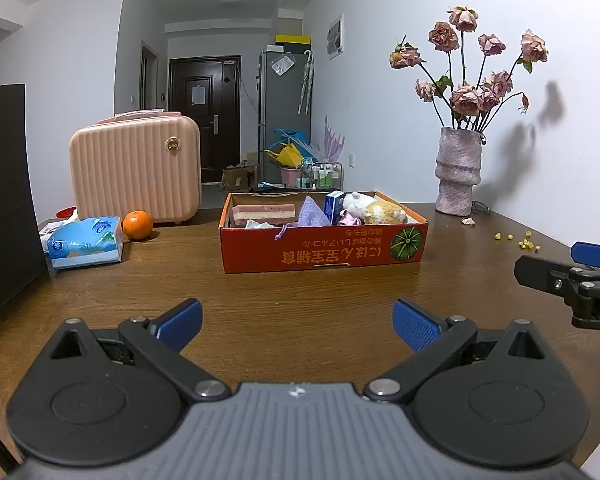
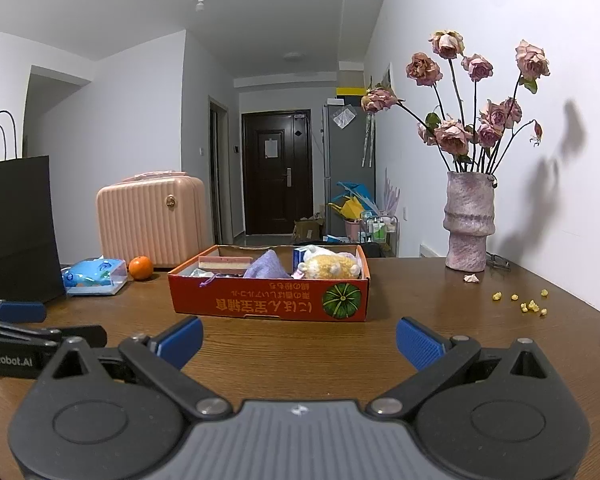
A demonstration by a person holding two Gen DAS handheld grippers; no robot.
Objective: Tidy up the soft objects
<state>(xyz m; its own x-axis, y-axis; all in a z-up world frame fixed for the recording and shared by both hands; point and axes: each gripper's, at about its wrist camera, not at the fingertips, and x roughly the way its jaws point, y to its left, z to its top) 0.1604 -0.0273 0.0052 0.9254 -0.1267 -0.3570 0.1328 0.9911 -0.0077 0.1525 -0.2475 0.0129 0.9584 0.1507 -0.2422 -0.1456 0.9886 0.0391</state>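
- We are holding the left gripper and the right gripper low over the brown wooden table, both with jaws spread wide and gripping nothing, probably because no item is being picked at this point.
- The soft objects are sitting in the shallow red cardboard box with the pumpkin print, well ahead of both grippers: a lilac knitted pouch, a yellow-and-white plush toy, a pink-and-cream layered sponge block.
- A blue carton is standing among them, seemingly not soft.
- A blue-wrapped tissue pack is lying outside the box beside an orange fruit; we are judging it a likely candidate for sorting.
- The box wall is hiding the lower parts of its contents, so we cannot tell what is lying underneath.
- The right gripper is showing only partly at the left view's edge.
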